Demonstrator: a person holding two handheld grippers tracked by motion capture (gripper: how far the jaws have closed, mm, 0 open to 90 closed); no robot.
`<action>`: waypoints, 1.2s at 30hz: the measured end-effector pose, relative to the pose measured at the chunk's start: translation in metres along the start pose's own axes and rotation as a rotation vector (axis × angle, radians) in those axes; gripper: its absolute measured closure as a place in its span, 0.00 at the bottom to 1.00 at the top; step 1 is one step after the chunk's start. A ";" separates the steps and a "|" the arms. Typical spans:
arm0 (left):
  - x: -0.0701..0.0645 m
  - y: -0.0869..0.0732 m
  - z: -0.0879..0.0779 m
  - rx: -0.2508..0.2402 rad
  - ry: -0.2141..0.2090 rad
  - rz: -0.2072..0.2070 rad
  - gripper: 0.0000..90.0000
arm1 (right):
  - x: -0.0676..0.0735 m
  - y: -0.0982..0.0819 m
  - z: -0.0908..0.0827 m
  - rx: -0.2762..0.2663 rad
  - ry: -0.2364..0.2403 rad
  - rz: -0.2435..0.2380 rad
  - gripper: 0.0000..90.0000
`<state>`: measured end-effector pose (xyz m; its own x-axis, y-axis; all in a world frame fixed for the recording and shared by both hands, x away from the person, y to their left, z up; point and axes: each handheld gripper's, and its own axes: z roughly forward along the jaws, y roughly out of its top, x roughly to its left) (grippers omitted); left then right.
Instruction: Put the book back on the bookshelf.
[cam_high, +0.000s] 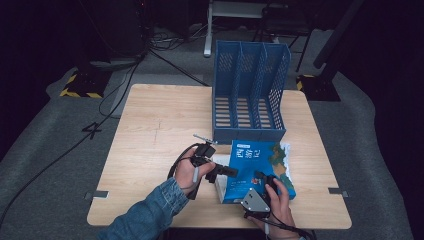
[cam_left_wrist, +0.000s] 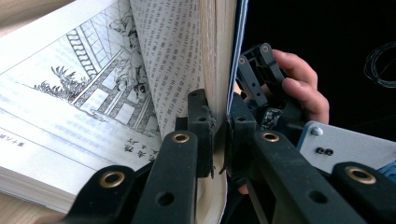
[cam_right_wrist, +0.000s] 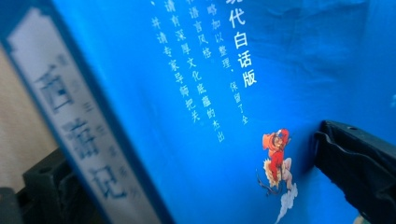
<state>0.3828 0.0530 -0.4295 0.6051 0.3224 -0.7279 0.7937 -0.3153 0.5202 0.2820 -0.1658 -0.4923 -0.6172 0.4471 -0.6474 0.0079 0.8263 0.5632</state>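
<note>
The left gripper (cam_left_wrist: 218, 133) pinches the cover and a sheaf of pages of the blue book (cam_high: 257, 170), lifting them off the open illustrated pages. The right gripper (cam_high: 264, 184) sits spread at the book's near edge, one jaw on either side of the blue cover. The book lies on the wooden table (cam_high: 150, 135), just before a blue file rack (cam_high: 248, 90). Dark room, grey floor covering, cables beyond.

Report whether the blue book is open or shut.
Open: the left gripper pinches the blue book's cover and a wad of pages, raised off an illustrated page.
</note>
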 end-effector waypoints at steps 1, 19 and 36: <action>0.001 0.000 0.001 0.001 0.000 -0.001 0.92 | 0.000 0.000 0.002 0.004 0.001 -0.003 0.00; 0.009 -0.004 0.004 -0.080 0.052 -0.015 0.76 | -0.012 -0.001 0.024 0.032 0.026 -0.013 0.01; 0.022 -0.006 0.008 -0.071 0.223 0.038 0.69 | -0.019 0.007 0.027 0.072 0.114 -0.131 0.26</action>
<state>0.3904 0.0546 -0.4522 0.6268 0.5032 -0.5950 0.7679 -0.2695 0.5811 0.3150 -0.1592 -0.4905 -0.7019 0.2962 -0.6478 -0.0245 0.8989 0.4375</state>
